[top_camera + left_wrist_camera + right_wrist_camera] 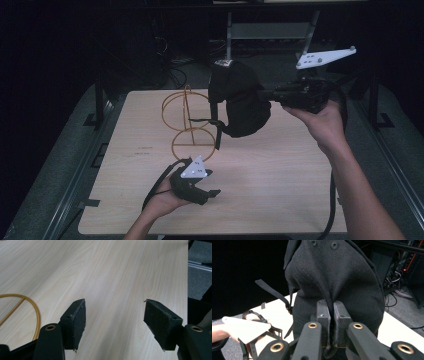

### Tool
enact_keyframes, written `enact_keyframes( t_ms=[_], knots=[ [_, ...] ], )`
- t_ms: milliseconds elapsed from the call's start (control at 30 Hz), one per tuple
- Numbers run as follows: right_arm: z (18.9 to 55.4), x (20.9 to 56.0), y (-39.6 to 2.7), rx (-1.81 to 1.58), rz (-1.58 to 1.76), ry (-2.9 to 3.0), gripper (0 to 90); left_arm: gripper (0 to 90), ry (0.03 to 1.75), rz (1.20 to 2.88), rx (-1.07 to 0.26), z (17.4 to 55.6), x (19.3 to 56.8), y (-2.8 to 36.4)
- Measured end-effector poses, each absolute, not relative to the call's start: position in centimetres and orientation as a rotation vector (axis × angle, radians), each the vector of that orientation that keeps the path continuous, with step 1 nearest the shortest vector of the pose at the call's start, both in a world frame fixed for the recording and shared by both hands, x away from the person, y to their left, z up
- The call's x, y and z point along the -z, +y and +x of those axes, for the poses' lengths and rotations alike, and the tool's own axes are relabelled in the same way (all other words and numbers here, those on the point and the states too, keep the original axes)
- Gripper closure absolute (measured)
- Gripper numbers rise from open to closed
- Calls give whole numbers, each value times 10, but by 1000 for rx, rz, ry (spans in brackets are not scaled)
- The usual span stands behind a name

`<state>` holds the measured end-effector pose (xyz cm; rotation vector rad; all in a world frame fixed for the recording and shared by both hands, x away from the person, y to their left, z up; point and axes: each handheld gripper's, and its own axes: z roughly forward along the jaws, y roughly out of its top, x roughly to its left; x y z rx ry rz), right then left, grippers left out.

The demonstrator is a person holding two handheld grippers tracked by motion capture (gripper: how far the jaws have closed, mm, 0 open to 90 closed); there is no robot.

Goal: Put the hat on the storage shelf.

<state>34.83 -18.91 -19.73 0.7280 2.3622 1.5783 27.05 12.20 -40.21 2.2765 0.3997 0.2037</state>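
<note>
A black cap (240, 97) hangs in the air over the far middle of the wooden table (280, 190). My right gripper (267, 94) is shut on a fold of its fabric from the right. In the right gripper view the jaws (333, 307) pinch a seam of the cap (332, 277), and its strap dangles on the left. A gold wire stand (187, 110) rises just left of the cap, apart from it. My left gripper (212, 182) rests low by the stand's base ring, open with nothing between its jaws (115, 312). An arc of the ring (38, 315) lies beside its left jaw.
The left hand with its grey plate (244, 328) appears beyond the cap in the right gripper view. Metal rails (95, 150) run along both sides of the table. Cables and a metal frame (270, 30) stand in the dark behind. Bare tabletop (112, 270) stretches ahead of the left gripper.
</note>
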Motion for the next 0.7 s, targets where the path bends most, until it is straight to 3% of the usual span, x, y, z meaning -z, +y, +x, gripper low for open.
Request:
enact_keyframes(
  t_ms=[700],
  knots=[
    [377,180,-127,-1595,656,2439,850,346,387,2275,-199,271,401,124]
  ],
)
